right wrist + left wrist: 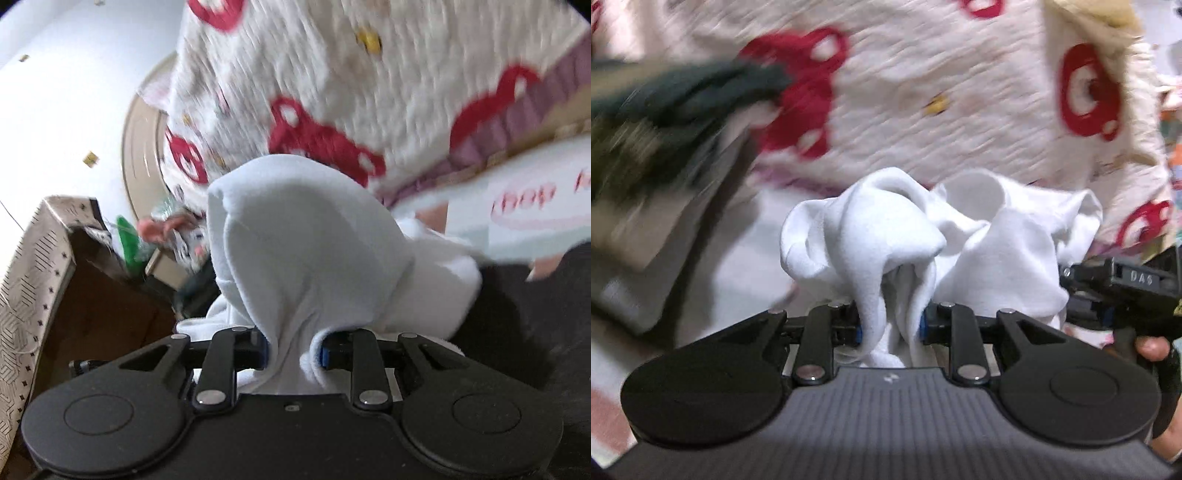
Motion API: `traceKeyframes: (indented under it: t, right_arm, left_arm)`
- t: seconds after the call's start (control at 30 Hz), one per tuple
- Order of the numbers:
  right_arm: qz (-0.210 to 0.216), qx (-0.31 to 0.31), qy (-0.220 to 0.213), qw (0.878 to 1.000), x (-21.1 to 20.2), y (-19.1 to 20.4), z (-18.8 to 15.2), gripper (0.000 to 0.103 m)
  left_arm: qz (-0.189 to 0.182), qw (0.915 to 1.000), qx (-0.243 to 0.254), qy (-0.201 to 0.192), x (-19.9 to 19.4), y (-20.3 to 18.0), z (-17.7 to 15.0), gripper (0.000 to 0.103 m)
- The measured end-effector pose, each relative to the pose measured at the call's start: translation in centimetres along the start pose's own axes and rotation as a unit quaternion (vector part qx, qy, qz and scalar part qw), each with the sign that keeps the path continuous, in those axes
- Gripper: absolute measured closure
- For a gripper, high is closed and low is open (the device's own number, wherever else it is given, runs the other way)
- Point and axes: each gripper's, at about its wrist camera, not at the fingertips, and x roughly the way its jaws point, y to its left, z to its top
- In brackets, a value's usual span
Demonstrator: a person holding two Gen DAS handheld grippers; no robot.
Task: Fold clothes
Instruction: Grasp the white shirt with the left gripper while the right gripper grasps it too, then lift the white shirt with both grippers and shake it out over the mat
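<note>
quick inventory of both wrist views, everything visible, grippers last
white garment: one, white, bunched, pinched by both grippers
quilted cover: one, cream with red print, behind the garment
dark cloth: one, dark green, blurred, left in left view
printed white fabric: one, pink lettering, right in right view
patterned cloth: one, cream with black marks, left in right view
left gripper: black, fingers shut on the garment
right gripper: black, fingers shut on the garment

White letters "DAS" stand on the black plastic gripper body (pixel 1137 280). Beside the red-patterned white quilt (pixel 332 92), a pale printed sheet (pixel 535 206) carries blurred, unreadable pink lettering.
</note>
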Motion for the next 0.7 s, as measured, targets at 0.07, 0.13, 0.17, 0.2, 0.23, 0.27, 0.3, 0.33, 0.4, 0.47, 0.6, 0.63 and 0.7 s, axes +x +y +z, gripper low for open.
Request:
traceKeyframes:
  t: [0.07,0.13,0.17,0.2,0.23,0.27,0.3,0.33,0.4,0.47,0.6,0.63,0.7]
  right_arm:
    - [-0.001,-0.008,-0.026,1.000,-2.6,0.7,0.9,0.075]
    - [-0.004,-0.024,-0.055,0.998,-5.1,1.5,1.9,0.075]
    - [-0.007,-0.035,-0.070,0.997,-6.4,1.9,2.4,0.075]
    - [-0.012,-0.046,-0.086,0.995,-7.7,2.3,2.7,0.075]
    - [-0.019,-0.058,-0.097,0.993,-8.7,2.5,3.0,0.075]
    - [-0.029,-0.073,-0.106,0.991,-9.6,2.8,3.2,0.075]
    - [-0.070,-0.120,-0.106,0.985,-10.2,2.9,3.2,0.071]
    - [-0.111,-0.166,-0.105,0.974,-10.7,3.1,3.2,0.064]
    - [-0.263,-0.249,-0.105,0.926,-11.3,2.6,2.7,0.043]
    - [-0.423,-0.218,-0.120,0.871,-12.2,0.5,2.1,0.041]
    - [-0.382,-0.081,-0.174,0.904,-19.0,-2.8,0.4,0.041]
    - [-0.384,-0.077,-0.178,0.903,-20.2,-2.8,-0.3,0.041]
    - [-0.408,-0.095,-0.175,0.891,-21.7,-2.5,-1.5,0.041]
  left_arm:
    - [-0.023,0.9996,0.007,-0.014,0.1,-2.0,1.4,0.080]
    - [-0.037,0.9988,0.019,-0.024,-0.2,-4.3,2.0,0.080]
    - [-0.045,0.9983,0.025,-0.029,-0.4,-5.4,2.3,0.080]
    - [-0.052,0.9976,0.031,-0.034,-0.6,-6.5,2.5,0.080]
    - [-0.058,0.9968,0.037,-0.039,-0.8,-7.7,2.8,0.080]
    - [-0.057,0.9966,0.043,-0.040,-0.5,-8.7,2.6,0.080]
    - [-0.055,0.9965,0.048,-0.041,-0.3,-9.8,2.5,0.080]
    - [-0.040,0.9978,0.045,-0.029,0.7,-11.0,2.1,0.080]
    - [-0.010,0.9990,0.044,0.008,2.5,-12.8,0.9,0.080]
    - [0.006,0.9974,0.047,0.055,4.5,-14.3,-1.5,0.080]
    - [0.022,0.9927,0.037,0.112,5.9,-15.2,-7.5,0.082]
    - [0.030,0.9922,0.038,0.115,5.9,-15.4,-8.9,0.082]
    - [0.029,0.9935,0.029,0.106,5.0,-15.8,-10.7,0.082]
